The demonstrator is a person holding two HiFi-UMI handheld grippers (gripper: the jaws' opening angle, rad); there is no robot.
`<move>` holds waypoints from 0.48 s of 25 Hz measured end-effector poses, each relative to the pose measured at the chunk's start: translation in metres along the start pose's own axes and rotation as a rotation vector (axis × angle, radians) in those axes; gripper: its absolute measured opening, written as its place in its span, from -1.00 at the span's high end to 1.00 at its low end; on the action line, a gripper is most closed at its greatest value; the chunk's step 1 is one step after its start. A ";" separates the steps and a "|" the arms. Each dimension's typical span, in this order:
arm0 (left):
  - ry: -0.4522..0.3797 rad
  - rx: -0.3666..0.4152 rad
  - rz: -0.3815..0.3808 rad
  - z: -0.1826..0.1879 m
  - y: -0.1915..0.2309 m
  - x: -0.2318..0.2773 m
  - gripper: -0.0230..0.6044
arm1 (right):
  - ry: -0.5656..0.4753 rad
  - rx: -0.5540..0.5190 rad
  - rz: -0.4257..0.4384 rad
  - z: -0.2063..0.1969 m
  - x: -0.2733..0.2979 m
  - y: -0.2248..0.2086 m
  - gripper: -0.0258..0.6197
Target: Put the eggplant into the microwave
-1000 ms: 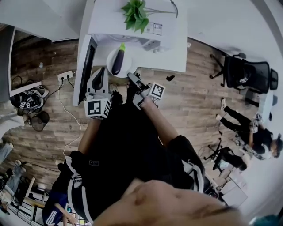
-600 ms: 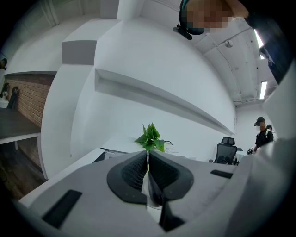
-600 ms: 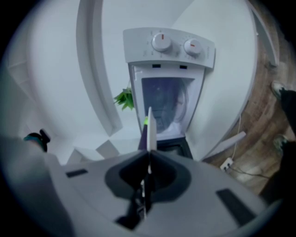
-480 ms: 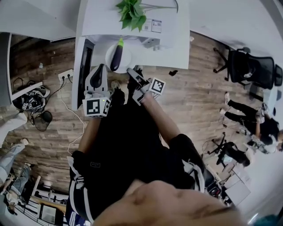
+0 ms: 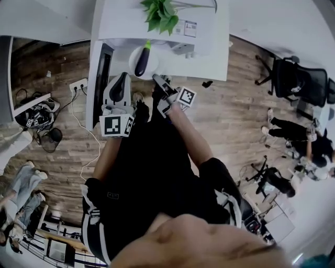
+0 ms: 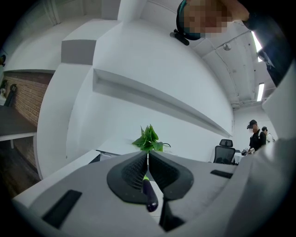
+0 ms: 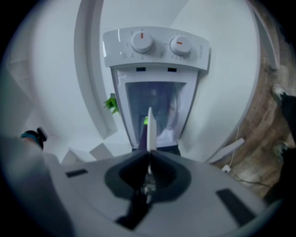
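Observation:
The eggplant (image 5: 142,60), dark purple with a green stem end, lies on a round white plate (image 5: 134,54) on the white table in front of me. My right gripper (image 5: 157,79) is shut on the plate's near rim. In the right gripper view the plate (image 7: 151,129) shows edge-on between the jaws, with the eggplant (image 7: 139,139) behind it. Beyond stands the white microwave (image 7: 156,48) with two knobs. My left gripper (image 5: 122,77) hangs left of the plate, jaws together and holding nothing. Past its jaws the left gripper view shows the eggplant (image 6: 148,196).
A potted green plant (image 5: 161,11) stands at the back of the table (image 5: 209,57). A dark panel (image 5: 102,78) runs along its left edge. A power strip (image 5: 78,86) and cable lie on the wooden floor. Office chairs (image 5: 296,81) and people are at the right.
The plate with the eggplant has moved farther away from me across the table, with the right gripper on its rim. The left gripper moved forward beside it.

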State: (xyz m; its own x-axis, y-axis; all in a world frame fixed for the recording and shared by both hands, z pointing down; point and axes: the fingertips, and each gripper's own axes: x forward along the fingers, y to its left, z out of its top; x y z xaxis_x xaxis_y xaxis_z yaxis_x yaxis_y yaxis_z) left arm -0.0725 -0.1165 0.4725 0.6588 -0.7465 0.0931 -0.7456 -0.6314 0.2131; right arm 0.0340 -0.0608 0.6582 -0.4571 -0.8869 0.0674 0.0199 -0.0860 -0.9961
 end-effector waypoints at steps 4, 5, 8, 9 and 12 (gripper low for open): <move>0.009 0.007 -0.025 -0.004 -0.002 0.003 0.79 | -0.020 -0.009 -0.001 0.006 0.006 -0.010 0.80; 0.012 0.012 -0.032 -0.005 -0.002 0.004 0.79 | -0.027 -0.010 0.003 0.007 0.008 -0.012 0.80; 0.021 0.008 -0.041 -0.007 -0.003 0.005 0.79 | -0.045 -0.011 0.016 0.009 0.014 -0.015 0.81; 0.023 0.006 -0.043 -0.007 -0.003 0.005 0.79 | -0.051 -0.012 0.016 0.010 0.016 -0.017 0.80; 0.026 0.008 -0.049 -0.007 -0.003 0.004 0.79 | -0.065 -0.007 0.011 0.013 0.022 -0.021 0.80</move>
State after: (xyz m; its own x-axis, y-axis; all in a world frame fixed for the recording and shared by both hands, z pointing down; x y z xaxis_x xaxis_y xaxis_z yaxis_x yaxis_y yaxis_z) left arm -0.0668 -0.1166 0.4791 0.6972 -0.7087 0.1081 -0.7128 -0.6690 0.2106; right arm 0.0356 -0.0843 0.6812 -0.3984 -0.9153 0.0596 0.0185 -0.0729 -0.9972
